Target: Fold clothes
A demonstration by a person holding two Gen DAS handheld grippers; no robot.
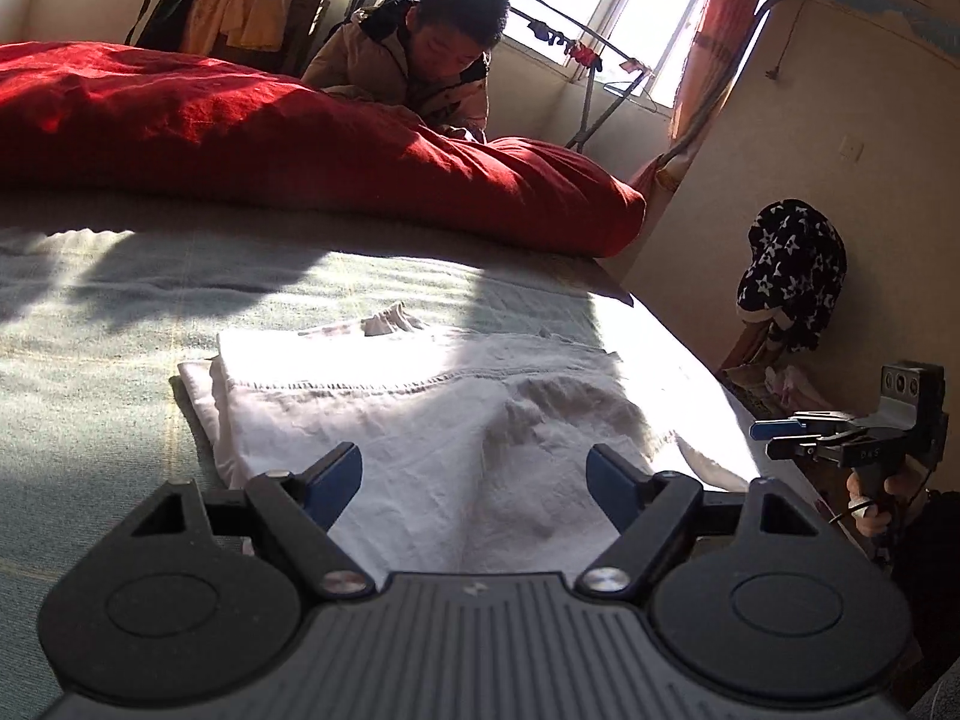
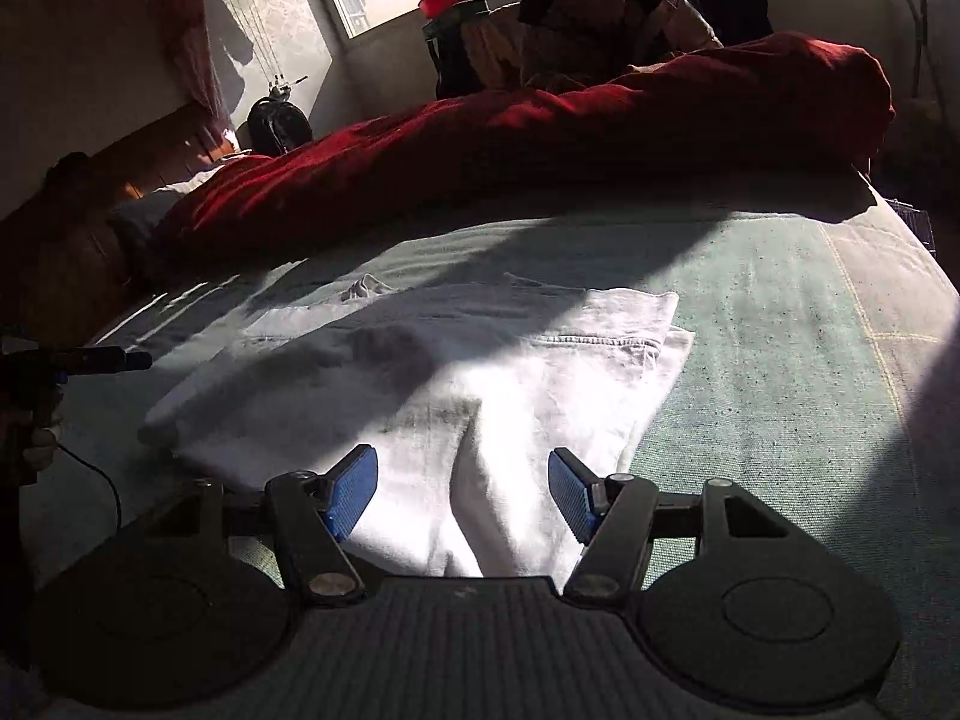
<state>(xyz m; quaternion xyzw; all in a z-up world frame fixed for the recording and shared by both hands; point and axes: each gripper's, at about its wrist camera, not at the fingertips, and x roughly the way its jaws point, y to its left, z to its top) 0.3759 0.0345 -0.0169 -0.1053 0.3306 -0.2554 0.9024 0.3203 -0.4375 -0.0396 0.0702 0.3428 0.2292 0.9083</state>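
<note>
White folded garment (image 1: 432, 420) flat on the green bedsheet (image 1: 90, 360), both grippers' jaws spread above it, nothing between them.

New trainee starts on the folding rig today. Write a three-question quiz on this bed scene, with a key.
1. True or false: the left gripper has cloth pinched between its fingers.
2. What colour is the bulky quilt lying across the far side of the bed?
3. Where does the white garment lie? A) hung on the drying rack B) flat on the bed in front of both grippers C) on top of the quilt

Key
1. False: its fingers stand apart above the garment, with nothing between them. The same goes for the right gripper.
2. Red.
3. B.
</note>
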